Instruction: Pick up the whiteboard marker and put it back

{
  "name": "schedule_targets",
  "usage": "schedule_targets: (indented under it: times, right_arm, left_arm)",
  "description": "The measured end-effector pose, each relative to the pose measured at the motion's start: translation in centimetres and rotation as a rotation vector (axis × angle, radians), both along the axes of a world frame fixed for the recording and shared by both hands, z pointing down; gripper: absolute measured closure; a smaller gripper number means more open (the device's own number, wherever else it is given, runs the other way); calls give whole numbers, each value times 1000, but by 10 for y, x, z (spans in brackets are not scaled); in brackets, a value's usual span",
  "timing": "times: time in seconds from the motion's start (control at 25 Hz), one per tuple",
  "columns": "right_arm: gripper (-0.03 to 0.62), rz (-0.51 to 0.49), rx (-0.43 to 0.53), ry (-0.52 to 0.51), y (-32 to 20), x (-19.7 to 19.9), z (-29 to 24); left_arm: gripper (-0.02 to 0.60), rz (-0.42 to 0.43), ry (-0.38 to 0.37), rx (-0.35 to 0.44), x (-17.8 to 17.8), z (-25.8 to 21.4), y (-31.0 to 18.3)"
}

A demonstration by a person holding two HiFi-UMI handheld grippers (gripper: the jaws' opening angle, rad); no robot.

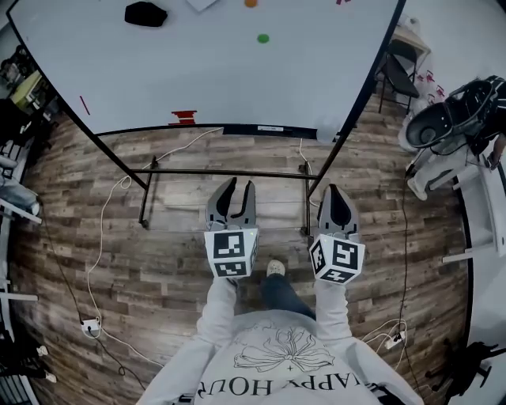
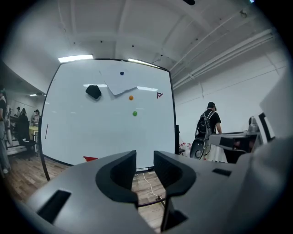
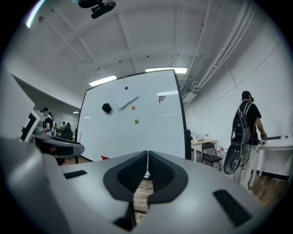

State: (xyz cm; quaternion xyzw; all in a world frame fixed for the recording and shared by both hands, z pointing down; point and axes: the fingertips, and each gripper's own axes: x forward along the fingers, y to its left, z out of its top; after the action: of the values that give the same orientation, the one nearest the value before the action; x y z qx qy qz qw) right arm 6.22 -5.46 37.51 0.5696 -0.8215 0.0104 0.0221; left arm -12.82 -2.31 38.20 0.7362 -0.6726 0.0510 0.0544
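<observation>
A large whiteboard [image 1: 198,71] on a black stand faces me. A thin red stick [image 1: 84,104] lies against its left part and may be the marker; it shows as a dark line [image 2: 46,131] in the left gripper view. A small red thing [image 1: 183,117] sits on the board's bottom ledge. My left gripper [image 1: 236,190] hangs short of the board with its jaws open and nothing between them [image 2: 145,160]. My right gripper [image 1: 334,191] is beside it, shut and empty [image 3: 148,157].
On the board are a black eraser [image 1: 146,13], a green magnet [image 1: 262,38] and an orange magnet [image 1: 251,3]. The stand's cross bar [image 1: 229,172] and white cables [image 1: 103,237] lie on the wood floor. At the right are a folding chair [image 1: 393,67] and a person with a backpack [image 2: 209,123].
</observation>
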Motion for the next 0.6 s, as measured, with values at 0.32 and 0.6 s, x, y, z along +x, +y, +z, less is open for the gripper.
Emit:
schedule_targets:
  times: [0.32,0.6]
  right_arm:
    - [588,-19,14,-16,-101,19,-9]
    - [589,-33,-29,-17,-150,20,9]
  left_arm:
    - [485,-5,-25,-5,20,-1,-98]
    - [483,22,-71,-71,32,18,-150]
